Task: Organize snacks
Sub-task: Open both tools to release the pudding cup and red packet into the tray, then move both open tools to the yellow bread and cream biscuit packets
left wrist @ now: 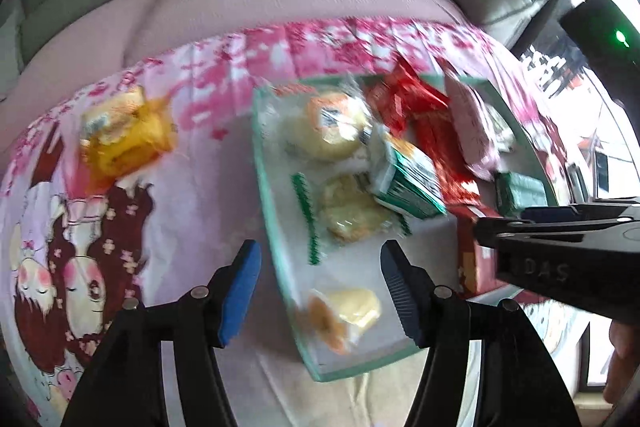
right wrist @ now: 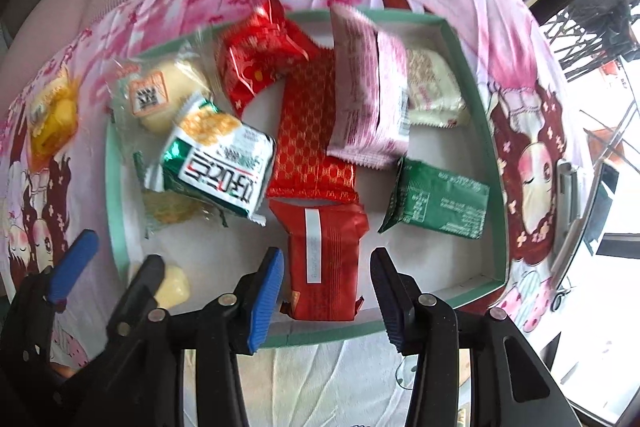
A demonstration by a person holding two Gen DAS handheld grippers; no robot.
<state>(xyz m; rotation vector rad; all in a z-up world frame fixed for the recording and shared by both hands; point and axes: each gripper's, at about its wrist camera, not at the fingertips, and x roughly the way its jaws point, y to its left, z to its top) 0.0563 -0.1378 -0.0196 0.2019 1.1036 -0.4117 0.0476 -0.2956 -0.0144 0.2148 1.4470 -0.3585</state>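
Two grippers hung spread and empty over the tray: the right gripper at six o'clock above a red packet, the left gripper over a pale pastry. Farther in lay the green-and-white packet. At nine o'clock, off the tray, a yellow snack rested on the pink cloth.
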